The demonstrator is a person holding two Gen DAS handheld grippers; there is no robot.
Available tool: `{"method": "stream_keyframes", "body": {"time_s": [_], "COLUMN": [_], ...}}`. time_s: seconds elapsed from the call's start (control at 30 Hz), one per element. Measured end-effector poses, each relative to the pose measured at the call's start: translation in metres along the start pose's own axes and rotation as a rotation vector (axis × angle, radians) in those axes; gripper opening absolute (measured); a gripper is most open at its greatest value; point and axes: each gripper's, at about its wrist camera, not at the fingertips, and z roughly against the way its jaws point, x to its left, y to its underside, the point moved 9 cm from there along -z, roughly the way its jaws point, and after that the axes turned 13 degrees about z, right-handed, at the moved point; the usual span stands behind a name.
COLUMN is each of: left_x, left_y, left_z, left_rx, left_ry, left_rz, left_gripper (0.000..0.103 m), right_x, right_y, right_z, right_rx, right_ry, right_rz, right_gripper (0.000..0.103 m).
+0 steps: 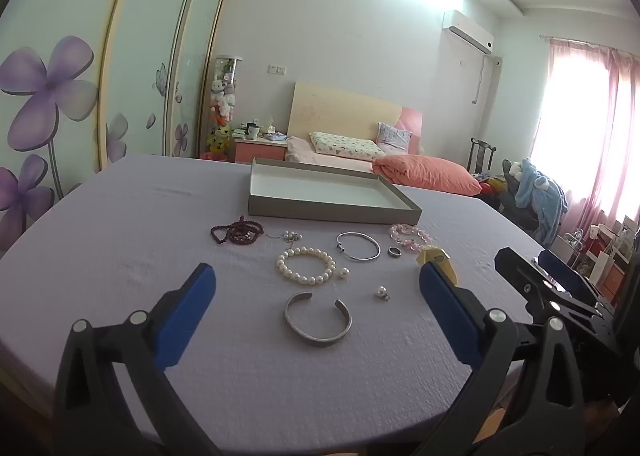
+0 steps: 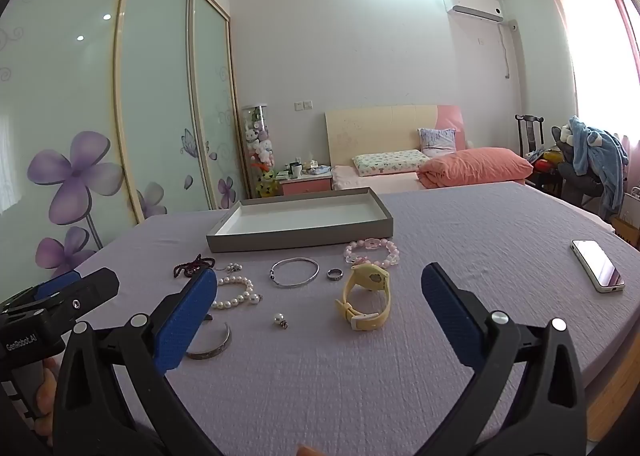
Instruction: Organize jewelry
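Observation:
Jewelry lies on a lilac tablecloth before a shallow grey tray [image 1: 332,213] [image 2: 296,237] with a white inside. In the left wrist view: dark red beads [image 1: 237,231], a pearl bracelet [image 1: 306,266], a thin silver bangle [image 1: 358,251], a ring [image 1: 394,252], a pink bead bracelet [image 1: 410,236], a pearl earring [image 1: 382,292] and a wide silver cuff [image 1: 318,319]. A yellow watch [image 2: 365,298] lies right of them. My left gripper [image 1: 316,280] is open above the cuff. My right gripper [image 2: 320,286] is open, near the watch.
A white phone [image 2: 598,265] lies on the table at the right. The table edge curves round near both grippers. Behind the table stand a bed with a pink quilt [image 2: 476,168], sliding wardrobe doors at the left and a chair with clothes [image 2: 596,160] at the right.

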Motion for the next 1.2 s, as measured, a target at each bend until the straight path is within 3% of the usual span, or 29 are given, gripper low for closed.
{"method": "stream_keyframes", "body": {"time_s": [1.2], "left_x": [0.0043], "left_y": [0.0018], "left_z": [-0.0012], "left_rx": [0.005], "left_ry": [-0.002], "left_rz": [0.007], "left_gripper": [0.101], "right_x": [-0.0006], "right_y": [-0.0004], "right_z": [0.0002], "right_rx": [-0.007], "right_ry": [-0.001], "right_rz": [-0.005], "right_gripper": [0.102]}}
